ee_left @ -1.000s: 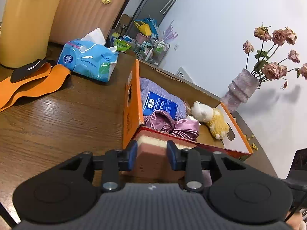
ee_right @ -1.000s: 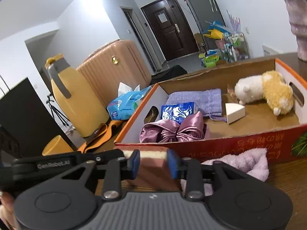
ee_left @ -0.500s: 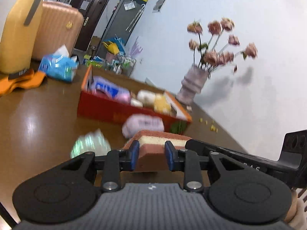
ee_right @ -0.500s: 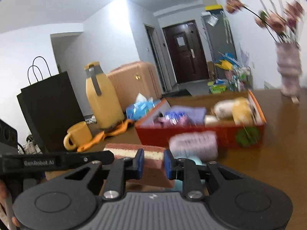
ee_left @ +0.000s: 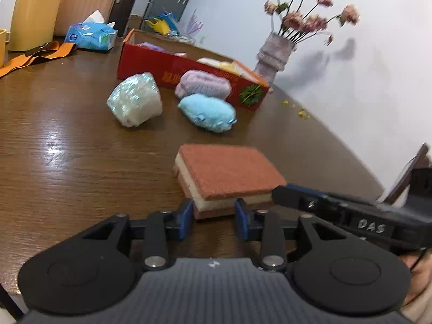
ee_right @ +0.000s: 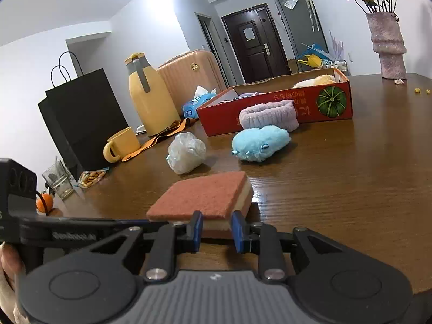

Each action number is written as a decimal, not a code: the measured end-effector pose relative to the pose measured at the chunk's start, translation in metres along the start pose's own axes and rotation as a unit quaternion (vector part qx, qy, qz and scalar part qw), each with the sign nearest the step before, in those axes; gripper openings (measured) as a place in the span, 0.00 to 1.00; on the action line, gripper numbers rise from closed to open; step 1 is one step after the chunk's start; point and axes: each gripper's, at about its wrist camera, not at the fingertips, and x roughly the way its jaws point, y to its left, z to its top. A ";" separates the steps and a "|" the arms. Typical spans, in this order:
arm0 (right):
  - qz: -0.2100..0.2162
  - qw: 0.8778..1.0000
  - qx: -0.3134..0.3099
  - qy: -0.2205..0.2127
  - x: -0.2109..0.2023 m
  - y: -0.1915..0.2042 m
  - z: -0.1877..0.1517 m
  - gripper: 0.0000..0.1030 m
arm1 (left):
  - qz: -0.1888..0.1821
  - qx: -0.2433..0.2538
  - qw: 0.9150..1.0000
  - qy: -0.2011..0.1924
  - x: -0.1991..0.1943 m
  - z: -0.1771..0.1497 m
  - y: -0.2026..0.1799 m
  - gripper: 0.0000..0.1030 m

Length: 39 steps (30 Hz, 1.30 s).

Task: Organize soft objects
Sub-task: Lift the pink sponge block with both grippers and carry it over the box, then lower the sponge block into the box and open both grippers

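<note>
On the desk [ee_left: 67,162], close in front of both cameras, lies the sponge [ee_left: 226,172], rust-red face up with a pale layer under it. My left tongs [ee_left: 213,216] sit astride its near end. They have just been opening, and the sponge is between the blue pads, which look slack rather than pressing. My right tongs [ee_right: 216,228] are narrow and pinch another edge of the same sponge, pads squeezed into the pale layer. In the left view the right tool reaches in from the right and meets the sponge's corner.

Farther back a blue plush [ee_left: 206,112] lies just beside a purple band [ee_left: 202,83], and the band rests against the front wall of the red box [ee_left: 151,62]. A shiny wrapped bundle [ee_left: 135,100] sits left of the plush, apart from it. More soft things show inside the box, too blurred for me to name. A vase [ee_left: 272,56] of flowers stands behind the box's right end.
</note>
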 end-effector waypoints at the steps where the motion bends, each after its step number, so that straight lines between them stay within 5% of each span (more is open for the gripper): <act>1: 0.003 1.000 0.003 -0.004 -0.002 0.000 0.001 0.24 | -0.005 0.001 1.000 -0.002 -0.003 0.003 -0.001 0.44; 6: 0.002 0.999 0.018 -0.031 -0.005 -0.005 0.013 0.28 | -0.001 -0.007 1.000 -0.007 -0.002 0.020 -0.002 0.49; 10: -0.011 0.999 0.038 -0.011 0.013 -0.011 0.018 0.29 | 0.016 -0.031 0.999 0.007 0.011 0.030 0.005 0.49; 16: 0.018 0.997 0.073 0.012 0.032 -0.025 0.018 0.31 | -0.009 -0.061 0.998 0.025 0.023 0.035 0.024 0.47; 24: 0.031 0.995 0.090 0.015 0.037 -0.035 0.033 0.27 | -0.039 -0.058 0.997 0.014 0.034 0.054 0.023 0.32; 32: -0.037 0.996 0.019 -0.082 0.041 -0.062 0.157 0.26 | -0.081 -0.025 0.995 -0.042 0.102 0.186 -0.018 0.31; 39: -0.099 0.993 0.047 -0.048 0.119 -0.135 0.239 0.26 | -0.067 -0.055 0.996 0.009 0.218 0.257 -0.013 0.31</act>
